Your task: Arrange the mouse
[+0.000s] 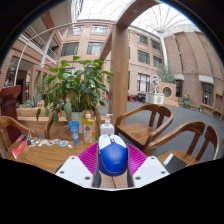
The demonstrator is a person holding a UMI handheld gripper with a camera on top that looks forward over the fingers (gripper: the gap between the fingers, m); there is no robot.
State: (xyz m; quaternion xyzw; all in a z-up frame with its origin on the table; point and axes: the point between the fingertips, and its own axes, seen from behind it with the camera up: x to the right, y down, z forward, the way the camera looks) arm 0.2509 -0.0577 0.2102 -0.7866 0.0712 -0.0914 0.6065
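Blue mouse [113, 158] sits between my tongs [112, 163], pink pads tight against both its flanks: clamped on it, seemingly lifted just above the wooden surface [45, 157]. Judging by look: light, rigid plastic shell, smooth and rounded, so likely to slip if squeezed high on the dome; the flat sides are the right hold. Tongs held level, pointing forward over the surface edge. Bottles [88, 131] stand to the left ahead, a potted plant [75, 85] behind them, wooden chairs [150, 130] beyond.
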